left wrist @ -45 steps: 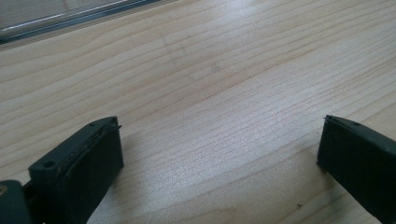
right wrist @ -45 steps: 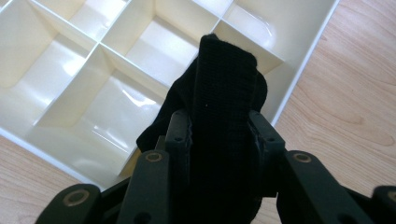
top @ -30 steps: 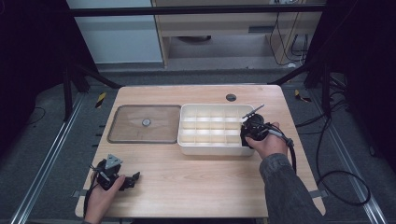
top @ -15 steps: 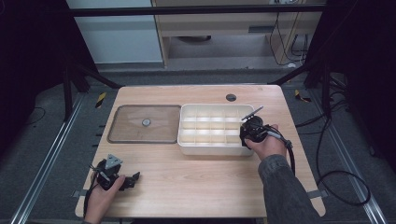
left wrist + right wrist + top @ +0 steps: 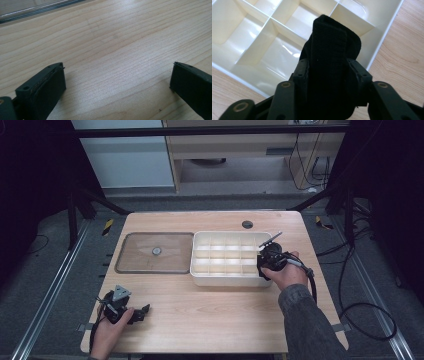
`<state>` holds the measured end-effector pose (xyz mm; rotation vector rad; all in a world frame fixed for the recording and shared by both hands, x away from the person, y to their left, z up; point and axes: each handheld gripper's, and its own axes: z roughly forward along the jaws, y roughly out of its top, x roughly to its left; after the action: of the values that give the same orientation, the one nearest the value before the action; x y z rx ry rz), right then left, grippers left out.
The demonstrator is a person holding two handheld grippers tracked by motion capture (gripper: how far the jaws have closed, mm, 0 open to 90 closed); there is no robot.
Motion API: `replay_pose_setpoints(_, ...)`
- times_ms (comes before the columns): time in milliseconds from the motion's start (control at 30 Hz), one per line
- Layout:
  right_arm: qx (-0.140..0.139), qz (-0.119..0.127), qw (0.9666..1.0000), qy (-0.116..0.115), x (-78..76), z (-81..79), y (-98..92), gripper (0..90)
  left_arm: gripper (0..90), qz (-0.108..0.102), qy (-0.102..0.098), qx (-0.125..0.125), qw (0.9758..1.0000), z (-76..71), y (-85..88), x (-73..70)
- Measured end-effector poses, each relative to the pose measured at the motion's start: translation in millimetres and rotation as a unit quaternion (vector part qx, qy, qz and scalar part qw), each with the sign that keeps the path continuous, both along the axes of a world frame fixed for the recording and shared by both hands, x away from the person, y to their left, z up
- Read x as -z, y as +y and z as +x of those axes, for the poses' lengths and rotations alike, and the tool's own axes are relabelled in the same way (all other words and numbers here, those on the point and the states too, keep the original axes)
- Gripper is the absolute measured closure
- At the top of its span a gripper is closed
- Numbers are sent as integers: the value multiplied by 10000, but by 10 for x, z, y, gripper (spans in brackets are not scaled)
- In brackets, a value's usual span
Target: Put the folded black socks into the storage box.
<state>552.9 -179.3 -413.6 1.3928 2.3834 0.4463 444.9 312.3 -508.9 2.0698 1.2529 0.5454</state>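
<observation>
Item: black folded cloth [image 5: 328, 65], between jaws of right gripper [image 5: 266, 259], over end compartment of white divider tray [image 5: 200, 270]. Jaws just been easing apart; cloth not yet dropped in. Left gripper [image 5: 140, 312]: open, empty, idle on table [image 5: 210, 320]. Tray otherwise unfilled.

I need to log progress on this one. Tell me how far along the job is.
Done: the clear lid lies flat on the table beside the open white divided box, whose compartments look empty. In hand: the right gripper has a folded black fabric piece between its jaws over the box's corner; the jaws have just been opening. Left: the piece has yet to drop in. The left gripper rests open.
</observation>
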Motion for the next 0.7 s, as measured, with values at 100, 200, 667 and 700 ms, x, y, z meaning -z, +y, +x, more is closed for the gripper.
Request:
replay_pose_setpoints(100,14,57,10000,11,-56,-13,10,463,0,1,1,1,10000,0,0,0)
replay_pose_setpoints(200,35,112,9999,3,-134,-34,-1,401,0,5,2,3,10000,0,1,-1)
replay_pose_setpoints(667,-124,600,9979,-214,-490,-186,-120,258,0,3,1,2,10000,0,0,0)
replay_pose_setpoints(700,-98,624,9977,-243,-520,-190,-138,261,0,5,1,3,10000,0,1,0)
